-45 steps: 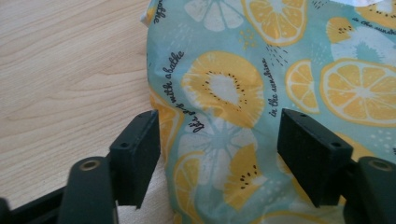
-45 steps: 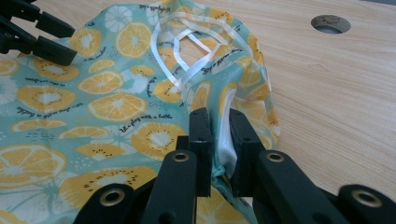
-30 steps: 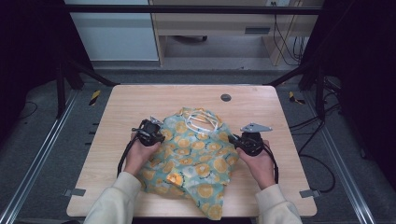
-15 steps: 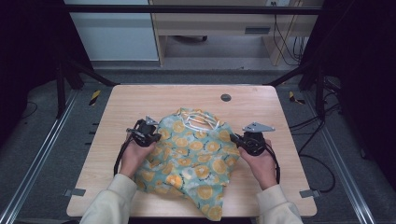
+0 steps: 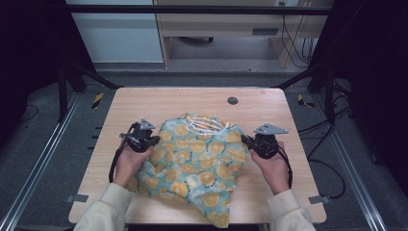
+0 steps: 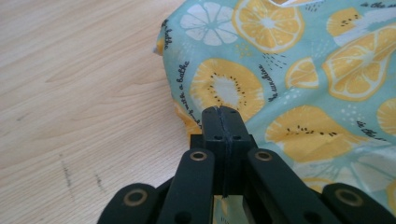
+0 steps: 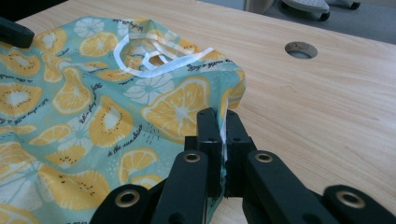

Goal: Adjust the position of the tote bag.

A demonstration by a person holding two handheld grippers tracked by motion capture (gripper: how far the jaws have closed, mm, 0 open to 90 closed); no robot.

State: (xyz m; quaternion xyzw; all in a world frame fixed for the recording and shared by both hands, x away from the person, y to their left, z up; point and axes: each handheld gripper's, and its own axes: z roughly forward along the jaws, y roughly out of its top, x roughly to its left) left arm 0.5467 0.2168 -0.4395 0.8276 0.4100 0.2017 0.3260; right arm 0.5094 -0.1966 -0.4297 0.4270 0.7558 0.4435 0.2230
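A teal cloth bag (image 5: 197, 159) printed with orange and kiwi slices lies crumpled on the wooden table (image 5: 144, 103), its white straps (image 5: 204, 126) at the far end. My left gripper (image 5: 156, 141) is shut on the bag's left edge; in the left gripper view the jaws (image 6: 223, 112) meet with fabric (image 6: 303, 70) pinched between them. My right gripper (image 5: 244, 139) is shut on the right edge, and its jaws (image 7: 222, 116) have just closed tighter on a fold of the cloth (image 7: 93, 107). The straps (image 7: 149, 60) lie loose on top.
A round cable hole (image 5: 233, 100) sits in the table beyond the bag. The bag's near end hangs over the table's front edge. Dark frame posts stand at both sides of the table. The left gripper's tip (image 7: 14, 32) shows far off in the right gripper view.
My left gripper has moved a little left and upward with the bag's edge, pulling the cloth wider. The right gripper has stayed in place.
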